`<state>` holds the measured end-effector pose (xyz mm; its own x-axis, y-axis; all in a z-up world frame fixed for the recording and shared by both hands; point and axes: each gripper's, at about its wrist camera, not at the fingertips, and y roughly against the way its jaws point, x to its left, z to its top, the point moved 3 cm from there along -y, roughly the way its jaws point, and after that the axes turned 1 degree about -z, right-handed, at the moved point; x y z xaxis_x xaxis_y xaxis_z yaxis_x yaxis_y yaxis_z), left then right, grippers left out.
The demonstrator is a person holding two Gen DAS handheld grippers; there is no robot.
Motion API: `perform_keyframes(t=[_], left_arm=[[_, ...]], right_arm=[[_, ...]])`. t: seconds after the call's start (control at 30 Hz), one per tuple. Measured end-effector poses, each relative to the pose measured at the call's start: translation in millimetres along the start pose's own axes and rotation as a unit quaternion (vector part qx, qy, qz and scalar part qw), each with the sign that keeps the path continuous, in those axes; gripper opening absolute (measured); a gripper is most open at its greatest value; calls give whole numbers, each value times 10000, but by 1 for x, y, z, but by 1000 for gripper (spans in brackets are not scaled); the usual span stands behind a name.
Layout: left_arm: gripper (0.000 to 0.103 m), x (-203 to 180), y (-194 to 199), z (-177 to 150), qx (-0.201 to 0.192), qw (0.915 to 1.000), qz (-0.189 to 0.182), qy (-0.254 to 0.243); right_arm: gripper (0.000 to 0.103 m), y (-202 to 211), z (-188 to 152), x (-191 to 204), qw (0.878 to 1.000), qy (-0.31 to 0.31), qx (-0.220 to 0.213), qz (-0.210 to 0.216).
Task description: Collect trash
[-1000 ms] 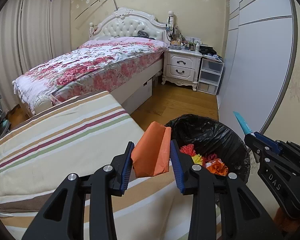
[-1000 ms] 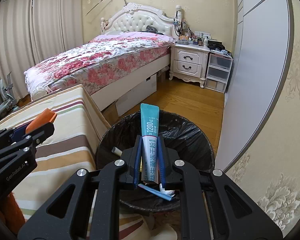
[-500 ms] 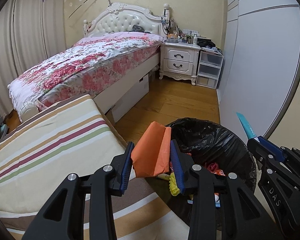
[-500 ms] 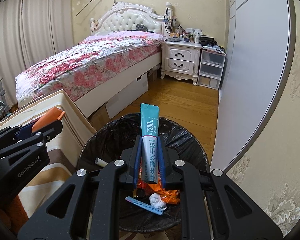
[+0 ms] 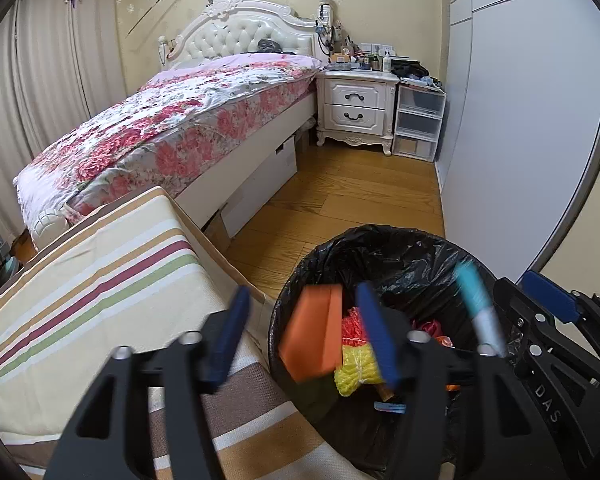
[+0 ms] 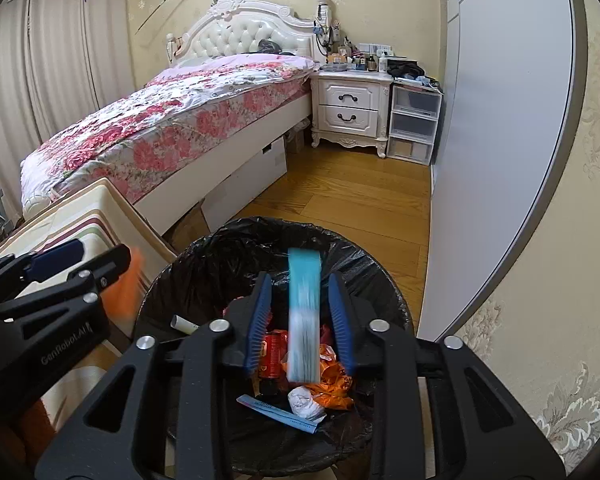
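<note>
A bin lined with a black bag (image 5: 400,248) (image 6: 220,256) stands on the floor and holds several pieces of trash. My left gripper (image 5: 304,340) is open over its left rim; an orange packet (image 5: 312,332) is blurred between the spread jaws, loose and falling. My right gripper (image 6: 300,320) is open above the bin; a teal and white tube (image 6: 304,316) is blurred between its jaws, falling free. The tube (image 5: 480,312) also shows in the left wrist view, and the orange packet (image 6: 124,292) in the right wrist view.
A striped cloth-covered surface (image 5: 100,280) lies left of the bin. A bed with a floral cover (image 5: 180,120), a white nightstand (image 5: 356,108) and plastic drawers (image 5: 418,120) stand behind. A grey wardrobe (image 5: 520,120) runs along the right. Wooden floor (image 5: 340,200) lies between.
Both grippers have opened over the bin. The orange packet and the teal tube, gripped before, are now loose and dropping. The left gripper has moved right, from the striped surface to the bin.
</note>
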<state>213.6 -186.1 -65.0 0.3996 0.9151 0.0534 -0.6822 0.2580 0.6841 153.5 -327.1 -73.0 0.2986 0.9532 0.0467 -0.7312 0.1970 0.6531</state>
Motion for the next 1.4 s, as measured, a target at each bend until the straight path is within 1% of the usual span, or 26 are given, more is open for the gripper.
perform_keyframes(t=[0.13, 0.37, 0.43, 0.47, 0.5, 0.57, 0.63, 0.67, 0.73, 0.8, 0.93, 1.0, 1.27, 1.4], left_arm=[[72, 2, -2, -1, 6, 10000, 91, 32], [76, 9, -2, -2, -3, 9997, 242, 97], [77, 12, 0, -1, -22, 9996, 237, 155], [78, 13, 1, -1, -35, 9996, 235, 176], [78, 14, 2, -1, -48, 9995, 244, 195], [79, 16, 5, -1, -70, 9994, 257, 217], [79, 18, 8, -2, -112, 9992, 308, 210], [80, 18, 10, -3, -139, 9991, 334, 203], [80, 20, 15, -5, -164, 9989, 386, 212], [81, 22, 20, -6, -191, 9987, 405, 242], [82, 29, 32, -10, -271, 9983, 424, 281], [83, 31, 39, -13, -298, 9981, 436, 302], [84, 47, 72, -30, -450, 9966, 523, 455], [84, 57, 91, -39, -516, 9954, 569, 568]], right_arm=[[39, 1, 0, -3, 10000, -36, -12, -60], [56, 7, 3, -9, 9997, -80, -98, -210], [57, 9, 3, -9, 9996, -75, -110, -248], [60, 9, 3, -9, 9996, -70, -111, -262], [64, 11, 3, -8, 9995, -65, -115, -291], [71, 12, 3, -9, 9994, -66, -132, -323], [75, 13, 2, -7, 9994, -68, -128, -312], [80, 14, 2, -8, 9995, -74, -117, -290], [83, 17, 1, -8, 9995, -113, -142, -262], [89, 21, 0, -8, 9993, -133, -188, -301], [93, 31, -5, -5, 9980, -42, -342, -529], [93, 36, -8, -2, 9979, 36, -351, -549], [93, 61, -19, 5, 9986, 5, -277, -450], [93, 80, -25, 16, 9987, 78, -329, -374]])
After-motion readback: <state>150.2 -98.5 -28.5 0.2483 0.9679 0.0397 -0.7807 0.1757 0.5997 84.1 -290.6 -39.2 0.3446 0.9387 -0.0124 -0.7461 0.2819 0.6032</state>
